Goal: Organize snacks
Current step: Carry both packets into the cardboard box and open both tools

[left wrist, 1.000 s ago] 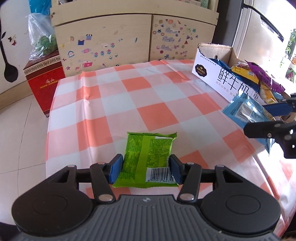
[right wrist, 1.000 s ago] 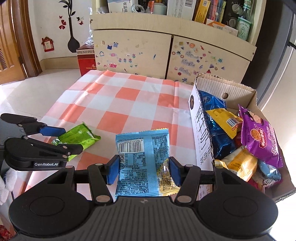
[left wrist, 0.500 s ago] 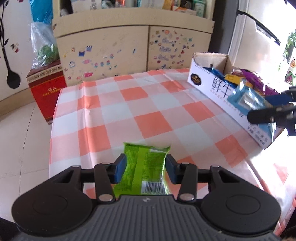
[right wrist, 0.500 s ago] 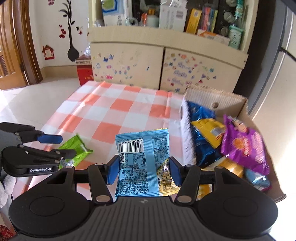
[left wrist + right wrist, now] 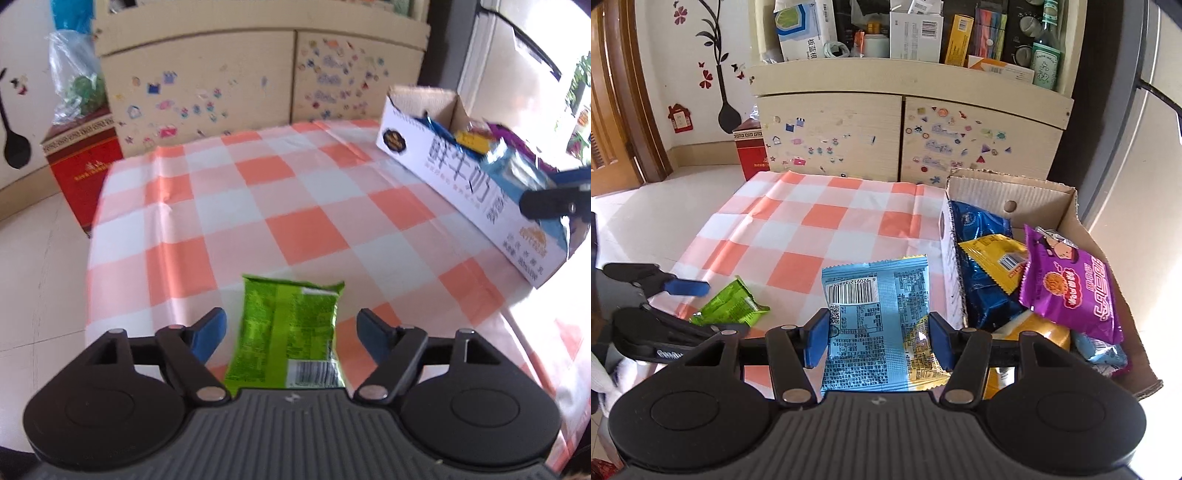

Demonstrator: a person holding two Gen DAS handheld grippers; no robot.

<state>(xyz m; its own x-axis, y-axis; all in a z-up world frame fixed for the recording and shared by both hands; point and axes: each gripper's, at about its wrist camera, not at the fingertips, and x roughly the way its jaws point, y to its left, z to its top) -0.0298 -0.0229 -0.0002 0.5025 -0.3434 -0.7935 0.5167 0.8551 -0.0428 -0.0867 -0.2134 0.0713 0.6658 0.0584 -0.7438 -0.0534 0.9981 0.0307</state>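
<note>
Left wrist view: left tool [image 5: 291,328] is opening, pads now clear of the green snack packet [image 5: 286,338], which is lying between them on the checked table [image 5: 295,206]; half a second ago they were pinching it. Snack box [image 5: 461,184] is sitting far right.

Right wrist view: right tool [image 5: 877,341] is staying clamped on the blue snack packet [image 5: 877,317], hovering just beside the box [image 5: 1067,206] already crowded with a purple packet [image 5: 1075,291] and others.
</note>
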